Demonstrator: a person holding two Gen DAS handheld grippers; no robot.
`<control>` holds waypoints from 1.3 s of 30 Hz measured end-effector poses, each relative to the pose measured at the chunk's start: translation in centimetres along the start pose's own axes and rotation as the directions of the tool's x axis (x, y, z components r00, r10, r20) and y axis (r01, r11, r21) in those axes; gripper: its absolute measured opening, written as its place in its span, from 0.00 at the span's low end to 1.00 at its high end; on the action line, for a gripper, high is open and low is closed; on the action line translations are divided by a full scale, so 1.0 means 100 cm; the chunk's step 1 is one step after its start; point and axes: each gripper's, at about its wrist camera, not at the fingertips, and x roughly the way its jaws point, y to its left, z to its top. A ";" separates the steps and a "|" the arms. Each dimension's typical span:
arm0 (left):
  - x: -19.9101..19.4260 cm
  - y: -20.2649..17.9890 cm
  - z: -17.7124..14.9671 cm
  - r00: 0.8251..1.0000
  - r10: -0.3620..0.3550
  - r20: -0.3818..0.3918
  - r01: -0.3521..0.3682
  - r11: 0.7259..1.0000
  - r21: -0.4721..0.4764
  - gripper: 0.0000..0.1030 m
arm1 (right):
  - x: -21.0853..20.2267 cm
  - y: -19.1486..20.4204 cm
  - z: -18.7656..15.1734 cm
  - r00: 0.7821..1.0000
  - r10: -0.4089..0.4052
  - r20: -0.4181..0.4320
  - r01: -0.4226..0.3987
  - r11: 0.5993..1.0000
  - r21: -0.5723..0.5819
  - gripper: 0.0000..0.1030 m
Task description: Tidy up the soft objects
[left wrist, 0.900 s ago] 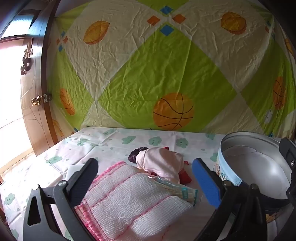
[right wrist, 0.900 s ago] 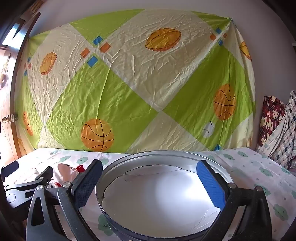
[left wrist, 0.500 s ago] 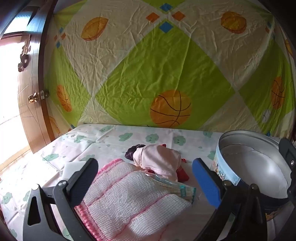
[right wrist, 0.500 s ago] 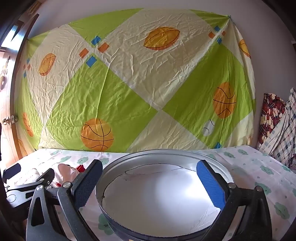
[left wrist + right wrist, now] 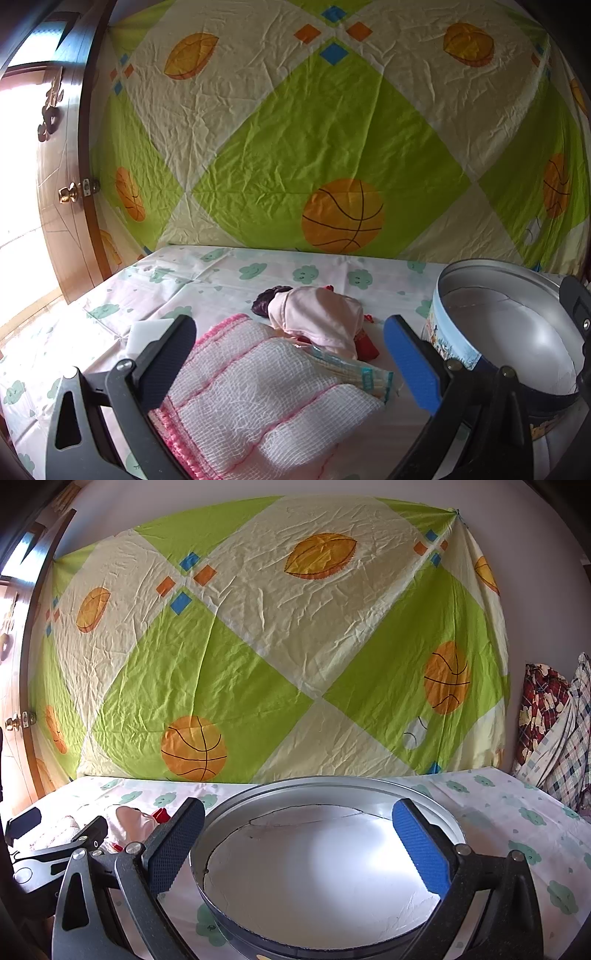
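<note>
Left wrist view: the left gripper (image 5: 290, 363) hovers with fingers wide and empty over the mesh cloth (image 5: 258, 395), whose long axis runs near-left to far-right; the doll (image 5: 317, 317) lies beyond.

Right wrist view: the right gripper (image 5: 299, 845), fingers wide, faces the empty round tin (image 5: 325, 864), farther from the cloth.

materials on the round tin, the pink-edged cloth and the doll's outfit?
Round tin: looks like thin metal; dull silver inside with a soft sheen, printed picture band outside.
Pink-edged cloth: loose open-weave gauze, likely cotton; matte, the grid of threads shows, folded in layers.
Doll's outfit: smooth pale pink woven fabric, seams visible; fibre can't be told.
</note>
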 end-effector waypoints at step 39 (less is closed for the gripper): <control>-0.020 0.061 -0.022 0.986 0.105 -0.127 -0.114 0.991 -0.066 1.00 | -0.007 0.019 -0.006 0.994 0.108 0.006 -0.107 0.992 -0.061 0.99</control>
